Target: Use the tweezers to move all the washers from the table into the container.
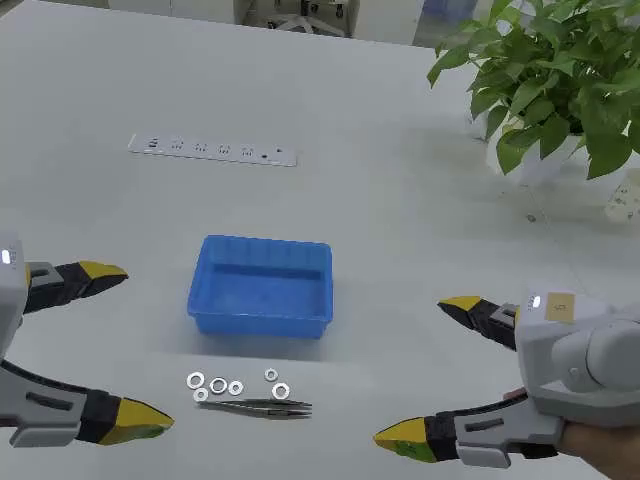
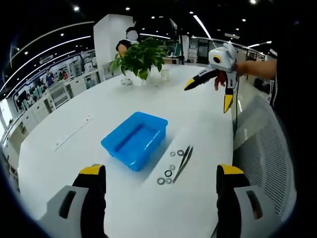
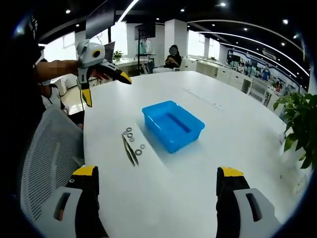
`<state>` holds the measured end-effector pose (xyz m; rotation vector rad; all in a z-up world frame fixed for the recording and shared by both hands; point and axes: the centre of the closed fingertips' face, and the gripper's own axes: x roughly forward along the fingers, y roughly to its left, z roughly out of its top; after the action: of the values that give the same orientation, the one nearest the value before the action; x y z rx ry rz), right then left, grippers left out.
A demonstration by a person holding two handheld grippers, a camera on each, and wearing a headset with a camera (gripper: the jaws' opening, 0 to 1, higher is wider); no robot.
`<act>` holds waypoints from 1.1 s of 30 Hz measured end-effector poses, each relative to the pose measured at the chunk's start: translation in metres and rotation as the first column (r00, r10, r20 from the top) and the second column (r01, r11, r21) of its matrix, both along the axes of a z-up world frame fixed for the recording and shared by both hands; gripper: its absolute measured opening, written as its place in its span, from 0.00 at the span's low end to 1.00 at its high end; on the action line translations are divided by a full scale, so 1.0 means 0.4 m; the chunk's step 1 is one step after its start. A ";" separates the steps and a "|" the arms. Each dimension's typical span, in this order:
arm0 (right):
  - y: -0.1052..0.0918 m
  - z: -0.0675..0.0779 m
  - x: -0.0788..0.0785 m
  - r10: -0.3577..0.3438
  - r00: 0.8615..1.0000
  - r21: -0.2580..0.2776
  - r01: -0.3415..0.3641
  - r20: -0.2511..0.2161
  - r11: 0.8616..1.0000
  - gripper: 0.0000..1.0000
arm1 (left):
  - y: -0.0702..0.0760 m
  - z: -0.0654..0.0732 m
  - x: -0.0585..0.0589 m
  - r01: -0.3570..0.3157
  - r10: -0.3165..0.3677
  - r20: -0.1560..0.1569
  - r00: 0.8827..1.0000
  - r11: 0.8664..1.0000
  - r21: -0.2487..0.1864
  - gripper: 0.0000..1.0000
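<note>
Both grippers hover wide open over the white table (image 1: 400,200), the left gripper (image 1: 148,346) and the right gripper (image 1: 409,370) each with jaws spread and nothing between them. The washers (image 1: 218,385) lie loose on the table just in front of the blue container (image 1: 258,322). The tweezers (image 1: 262,406) lie flat right beside them, on the near side.

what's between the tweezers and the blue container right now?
The washers, in a loose row right beside the tweezers. Past them is bare table up to the blue container. This is clearest in the head view.
</note>
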<state>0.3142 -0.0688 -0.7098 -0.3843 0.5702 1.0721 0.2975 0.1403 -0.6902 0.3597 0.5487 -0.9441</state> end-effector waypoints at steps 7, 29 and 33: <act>-0.001 -0.001 0.000 -0.002 1.000 -0.001 0.002 0.000 1.000 1.00 | -0.001 -0.001 0.001 0.000 0.000 -0.002 1.000 1.000 -0.001 0.98; -0.004 0.001 0.003 -0.004 1.000 -0.002 0.004 0.005 1.000 0.99 | -0.002 -0.008 -0.002 0.009 -0.009 -0.008 1.000 1.000 0.012 0.97; -0.004 0.001 0.003 -0.003 1.000 -0.002 0.003 0.005 1.000 0.99 | -0.002 -0.009 -0.002 0.013 -0.013 -0.005 1.000 1.000 0.016 0.96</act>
<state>0.3155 -0.0705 -0.7096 -0.3878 0.5673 1.0677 0.2967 0.1396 -0.6939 0.3752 0.5592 -0.9536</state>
